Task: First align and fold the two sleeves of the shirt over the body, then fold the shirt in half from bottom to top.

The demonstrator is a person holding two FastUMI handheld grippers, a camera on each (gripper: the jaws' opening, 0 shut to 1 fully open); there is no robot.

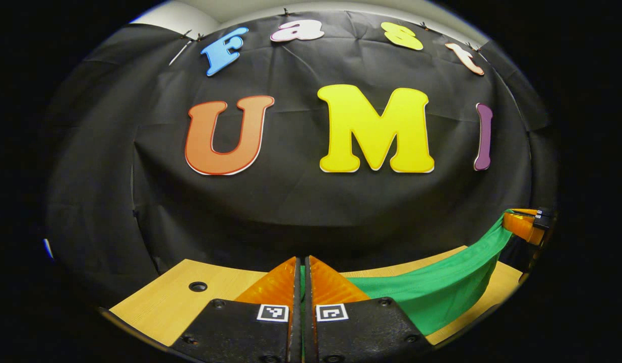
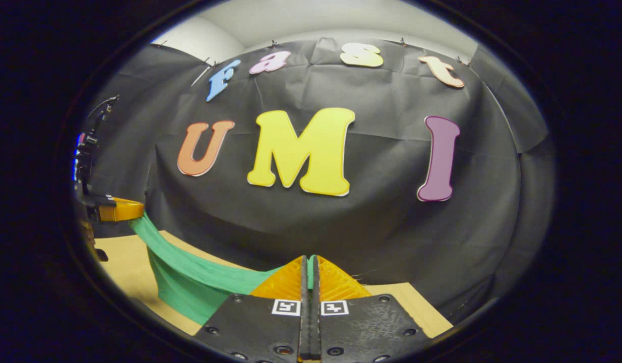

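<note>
Overhead, both grippers pinch smooth green shirt, sagging above wooden table.

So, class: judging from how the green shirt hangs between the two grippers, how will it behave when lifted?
Probably floppy: the shirt sags in a curve between the left gripper and right gripper. Likely light, since pinched edges alone hold it above the table. It will probably drape and crease wherever it is lowered.
</note>
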